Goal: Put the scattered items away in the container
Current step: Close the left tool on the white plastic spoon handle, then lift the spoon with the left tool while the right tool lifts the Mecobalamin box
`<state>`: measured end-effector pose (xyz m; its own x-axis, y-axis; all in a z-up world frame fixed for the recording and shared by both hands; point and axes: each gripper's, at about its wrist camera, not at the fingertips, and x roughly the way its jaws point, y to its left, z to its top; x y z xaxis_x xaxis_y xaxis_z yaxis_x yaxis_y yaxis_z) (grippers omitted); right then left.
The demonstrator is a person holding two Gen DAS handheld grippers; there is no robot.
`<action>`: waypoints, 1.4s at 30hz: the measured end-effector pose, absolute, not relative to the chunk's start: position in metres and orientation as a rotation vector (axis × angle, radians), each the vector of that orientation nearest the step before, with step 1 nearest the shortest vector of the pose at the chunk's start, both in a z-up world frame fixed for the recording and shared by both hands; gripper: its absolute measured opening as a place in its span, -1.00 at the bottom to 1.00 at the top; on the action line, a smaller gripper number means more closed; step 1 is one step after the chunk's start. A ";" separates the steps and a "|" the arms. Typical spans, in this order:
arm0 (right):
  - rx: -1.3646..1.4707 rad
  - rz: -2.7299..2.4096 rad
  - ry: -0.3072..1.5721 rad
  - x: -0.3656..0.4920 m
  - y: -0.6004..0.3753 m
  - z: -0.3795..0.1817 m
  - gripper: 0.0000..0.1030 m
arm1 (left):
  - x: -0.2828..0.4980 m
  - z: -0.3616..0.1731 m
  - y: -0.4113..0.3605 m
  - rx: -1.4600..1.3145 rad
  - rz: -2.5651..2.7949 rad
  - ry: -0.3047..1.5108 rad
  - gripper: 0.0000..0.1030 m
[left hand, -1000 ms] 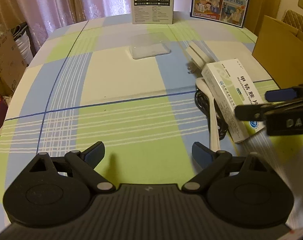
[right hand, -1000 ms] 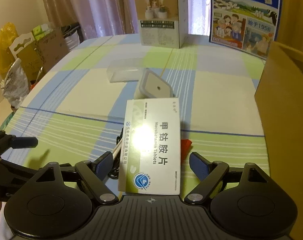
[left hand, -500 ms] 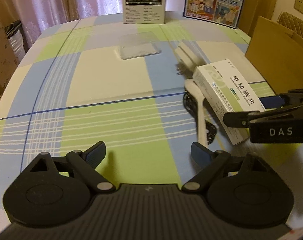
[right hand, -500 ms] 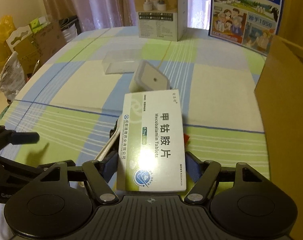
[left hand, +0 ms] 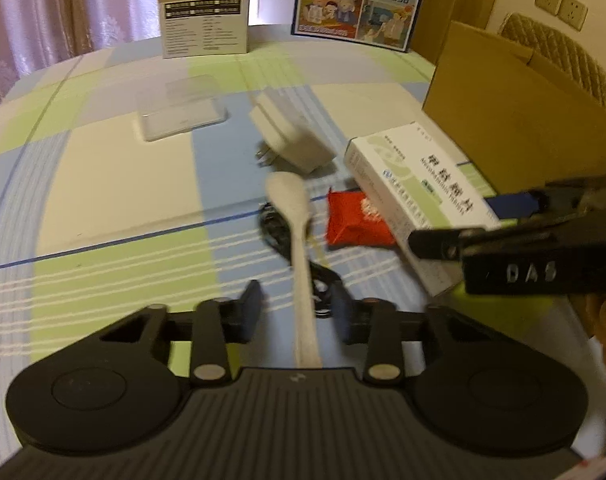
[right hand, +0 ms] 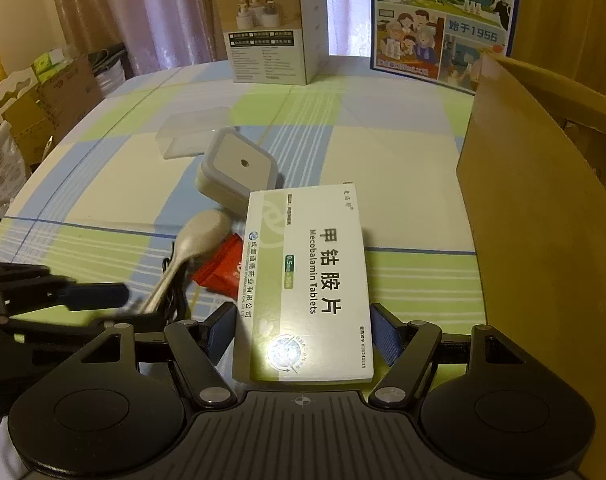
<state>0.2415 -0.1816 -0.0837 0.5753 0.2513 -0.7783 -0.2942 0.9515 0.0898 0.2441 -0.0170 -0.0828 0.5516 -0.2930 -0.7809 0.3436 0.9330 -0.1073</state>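
A white medicine box (right hand: 307, 280) sits between the pads of my right gripper (right hand: 303, 332), which is shut on its long sides; the left wrist view shows the box (left hand: 407, 176) tilted. My left gripper (left hand: 296, 310) straddles the handle of a beige spoon (left hand: 287, 200). Its jaws are closing, with a gap still on each side of the handle. Under the spoon lies a black cable (left hand: 275, 232). A red packet (left hand: 355, 220) lies beside the box. The brown cardboard container (right hand: 543, 220) stands at the right.
A white plug-in night light (left hand: 291, 136) and a clear plastic case (left hand: 179, 116) lie farther back on the checked tablecloth. A product carton (left hand: 205, 12) and a blue milk carton (left hand: 355, 0) stand at the table's far edge. Bags and boxes (right hand: 31, 100) sit off the left side.
My left gripper slid right over the spoon handle and its jaws narrowed a lot. My right gripper closed onto the medicine box and shifted it, baring the red packet.
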 end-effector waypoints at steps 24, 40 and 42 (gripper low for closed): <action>-0.052 0.370 1.038 0.196 -0.174 -0.081 0.32 | 0.180 -0.065 0.000 0.151 -0.385 1.051 -0.70; -0.057 0.380 1.051 0.209 -0.172 -0.094 0.66 | 0.218 -0.077 -0.009 0.173 -0.348 0.946 -0.35; -0.054 0.380 1.052 0.210 -0.173 -0.094 0.66 | 0.221 -0.080 -0.014 0.186 -0.355 0.953 -0.35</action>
